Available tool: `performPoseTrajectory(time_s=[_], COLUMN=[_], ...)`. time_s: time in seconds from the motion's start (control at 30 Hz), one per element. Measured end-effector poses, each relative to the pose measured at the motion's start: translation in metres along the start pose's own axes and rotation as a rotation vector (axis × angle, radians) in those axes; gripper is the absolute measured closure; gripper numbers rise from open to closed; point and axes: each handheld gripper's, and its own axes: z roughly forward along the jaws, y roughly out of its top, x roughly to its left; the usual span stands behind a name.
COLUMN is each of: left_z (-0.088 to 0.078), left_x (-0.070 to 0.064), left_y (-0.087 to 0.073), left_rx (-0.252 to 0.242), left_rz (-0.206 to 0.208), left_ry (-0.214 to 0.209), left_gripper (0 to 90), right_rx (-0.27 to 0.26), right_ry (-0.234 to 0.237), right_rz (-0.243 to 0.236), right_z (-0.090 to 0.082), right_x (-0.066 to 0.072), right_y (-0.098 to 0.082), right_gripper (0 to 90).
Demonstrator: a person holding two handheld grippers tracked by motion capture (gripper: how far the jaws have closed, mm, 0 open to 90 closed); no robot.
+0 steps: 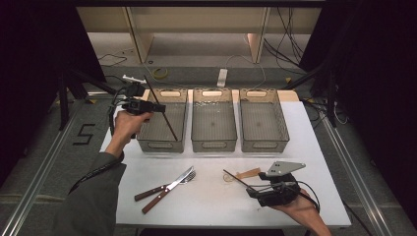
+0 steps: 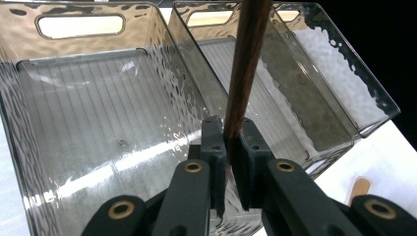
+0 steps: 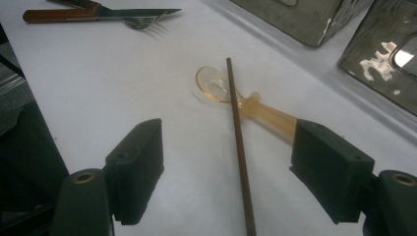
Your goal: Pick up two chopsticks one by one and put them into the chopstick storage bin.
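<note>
A thin, dark brown wooden chopstick (image 2: 244, 69) is clamped between the black jaws of the left gripper (image 2: 229, 147), slanting over the leftmost of three rippled, translucent grey plastic bins (image 1: 162, 120); the left gripper view reveals its wood grain and the bin's ribbed floor. The left hand (image 1: 127, 124) is raised at the bin's near left corner. The right gripper (image 3: 228, 169) rests low near the table's front edge, jaws wide apart, with a second dark chopstick (image 3: 239, 142) lying between them on the white table (image 1: 206, 196), across a translucent amber plastic spoon (image 3: 236, 98). A wooden-handled knife (image 1: 164, 187) and fork (image 1: 169, 191) lie crossed to the left.
</note>
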Motion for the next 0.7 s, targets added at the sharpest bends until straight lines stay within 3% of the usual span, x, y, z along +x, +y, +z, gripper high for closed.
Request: performPoseTrajectory(time_s=[0.17,0.43,0.53,0.6,0.7], left_z=[0.004,0.017,0.022,0.026,0.029], left_x=[0.001,0.001,0.002,0.002,0.001], left_y=[-0.001,-0.001,-0.001,0.000,0.002], left_rx=[0.009,0.058,0.065,0.080,0.084], left_rz=[-0.007,0.003,-0.012,-0.023,-0.022], left_ry=[0.005,0.056,0.057,0.074,0.134], left_gripper=[83.1,82.9,82.1,76.4,67.6], right_rx=[-0.001,-0.001,0.000,-0.001,0.000], right_ry=[-0.001,-0.004,-0.003,-0.002,-0.003], right_rz=[-0.002,-0.001,-0.001,0.002,0.002], right_z=[0.000,0.000,0.000,-0.001,-0.001], right_x=[0.000,0.000,0.000,-0.001,-0.002], right_y=[0.000,0.000,0.000,0.000,0.000], right_gripper=[28.8,29.0,29.0,29.0,29.0])
